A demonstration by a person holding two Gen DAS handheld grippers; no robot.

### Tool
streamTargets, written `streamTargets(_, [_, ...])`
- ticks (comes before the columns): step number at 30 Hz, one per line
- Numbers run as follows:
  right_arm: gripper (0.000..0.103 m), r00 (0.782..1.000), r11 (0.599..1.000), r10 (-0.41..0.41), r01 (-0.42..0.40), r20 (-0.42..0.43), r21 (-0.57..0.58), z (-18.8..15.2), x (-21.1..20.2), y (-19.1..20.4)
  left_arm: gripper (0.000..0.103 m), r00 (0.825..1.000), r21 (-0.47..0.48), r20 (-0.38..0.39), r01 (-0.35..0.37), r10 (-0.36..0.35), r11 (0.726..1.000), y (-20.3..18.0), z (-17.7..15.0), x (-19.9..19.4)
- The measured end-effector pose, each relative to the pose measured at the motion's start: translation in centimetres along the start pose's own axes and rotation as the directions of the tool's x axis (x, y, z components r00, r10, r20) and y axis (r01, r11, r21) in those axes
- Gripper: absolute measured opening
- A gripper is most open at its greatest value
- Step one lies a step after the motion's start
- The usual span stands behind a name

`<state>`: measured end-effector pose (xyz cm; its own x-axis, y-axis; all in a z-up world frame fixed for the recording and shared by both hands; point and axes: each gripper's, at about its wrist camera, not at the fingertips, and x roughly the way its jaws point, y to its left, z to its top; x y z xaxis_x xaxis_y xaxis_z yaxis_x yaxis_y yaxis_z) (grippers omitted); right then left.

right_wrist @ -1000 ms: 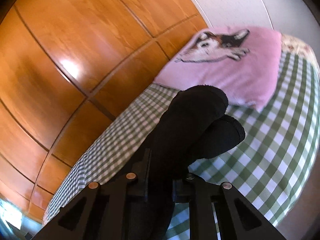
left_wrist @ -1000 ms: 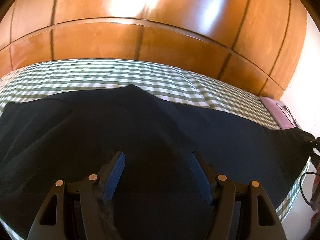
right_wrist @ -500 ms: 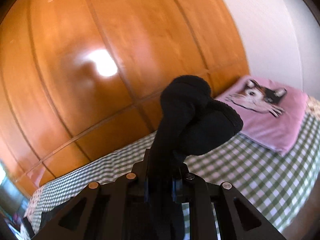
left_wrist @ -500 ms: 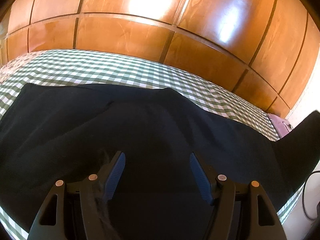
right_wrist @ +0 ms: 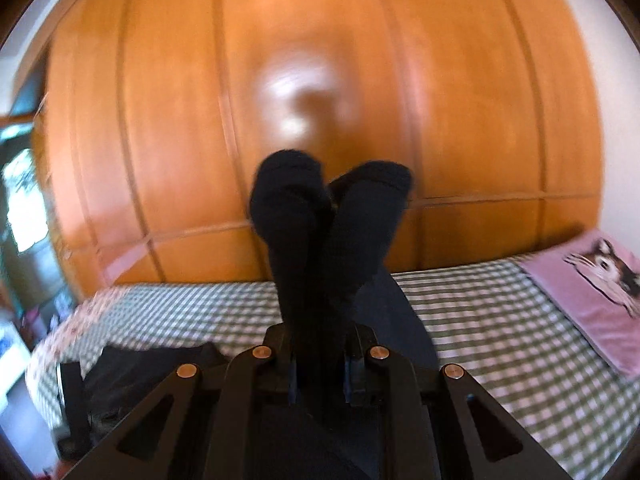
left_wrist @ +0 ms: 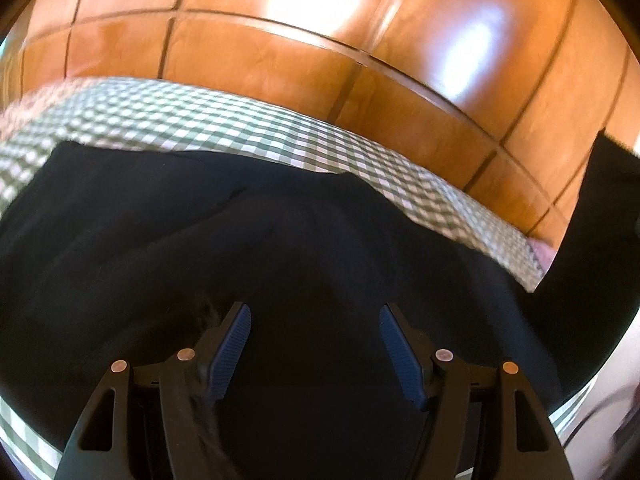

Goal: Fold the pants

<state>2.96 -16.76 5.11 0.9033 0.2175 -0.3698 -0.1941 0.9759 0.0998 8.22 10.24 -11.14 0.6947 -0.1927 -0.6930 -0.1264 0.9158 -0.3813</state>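
Black pants (left_wrist: 248, 248) lie spread over a green-checked bed (left_wrist: 208, 128). My left gripper (left_wrist: 315, 316) hovers just over the middle of them, open, its blue pads (left_wrist: 232, 340) apart with only flat cloth below. My right gripper (right_wrist: 320, 364) is shut on the leg ends of the pants (right_wrist: 320, 216), which stick up as two bunched black lobes above the jaws. That lifted cloth rises at the right edge of the left wrist view as a dark flap (left_wrist: 592, 240). More of the pants (right_wrist: 148, 364) lies on the bed at lower left in the right wrist view.
A glossy wooden wardrobe (right_wrist: 320, 80) runs along the far side of the bed. A pink pillow with a cat picture (right_wrist: 600, 288) lies at the right end of the bed. A floral cloth (right_wrist: 68, 328) covers the bed's left end.
My right gripper has swung up and leftward with the leg ends, rolling level; the pillow slid from the centre to the far right. The lifted flap has grown in the left wrist view. Left gripper shifted slightly.
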Motion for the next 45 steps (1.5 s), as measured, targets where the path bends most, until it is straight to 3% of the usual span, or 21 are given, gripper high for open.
streamTargets(6, [0.016,0.991,0.987,0.100,-0.110,-0.087,-0.121,-3.4,3.2,4.5,0.068,1.000,-0.064,0.009,0.026,-0.026,0.998,0.7,0.2,-0.4])
streamTargets(12, [0.016,0.970,0.962,0.147,-0.185,-0.192,-0.202,-6.8,5.8,7.9,0.068,0.999,-0.098,0.021,0.037,-0.036,0.994,1.1,0.2,-0.7])
streamTargets(21, [0.021,0.922,0.941,0.171,-0.257,-0.346,-0.219,-10.9,8.3,8.4,0.067,0.996,-0.160,0.030,0.087,-0.084,0.983,1.9,0.4,-0.7])
streamTargets(23, [0.026,0.909,0.940,0.179,-0.271,-0.376,-0.208,-11.4,8.5,8.1,0.067,0.995,-0.165,0.033,0.103,-0.099,0.981,1.9,0.3,-0.7])
streamTargets(27, [0.049,0.868,0.921,0.271,-0.359,-0.417,-0.148,-12.3,8.3,7.3,0.068,0.983,-0.188,0.042,0.186,-0.181,0.964,1.7,0.4,-0.7])
streamTargets(31, [0.055,0.835,0.898,0.394,-0.438,-0.384,-0.032,-12.0,6.6,4.9,0.073,0.960,-0.218,0.033,0.280,-0.279,0.935,1.3,0.5,-0.5])
streamTargets(33, [0.055,0.839,0.897,0.413,-0.441,-0.355,0.001,-11.6,5.5,3.7,0.074,0.944,-0.226,0.024,0.327,-0.330,0.918,0.9,0.5,-0.3])
streamTargets(37, [0.055,0.888,0.938,0.343,-0.344,-0.305,0.052,-11.0,2.1,-0.7,0.082,0.905,-0.226,0.028,0.420,-0.425,0.879,-0.3,0.8,-0.5])
streamTargets(39, [0.055,0.896,0.948,0.316,-0.306,-0.310,0.084,-11.2,1.1,-2.3,0.082,0.893,-0.220,0.008,0.441,-0.450,0.870,-1.1,0.9,-0.2])
streamTargets(41, [0.054,0.888,0.948,0.319,-0.292,-0.331,0.130,-11.7,0.1,-4.0,0.082,0.891,-0.214,-0.030,0.436,-0.453,0.874,-1.8,0.9,0.6])
streamTargets(45, [0.053,0.874,0.932,0.348,-0.284,-0.338,0.225,-12.9,-0.5,-5.4,0.080,0.909,-0.202,-0.091,0.382,-0.406,0.902,-2.9,0.4,2.1])
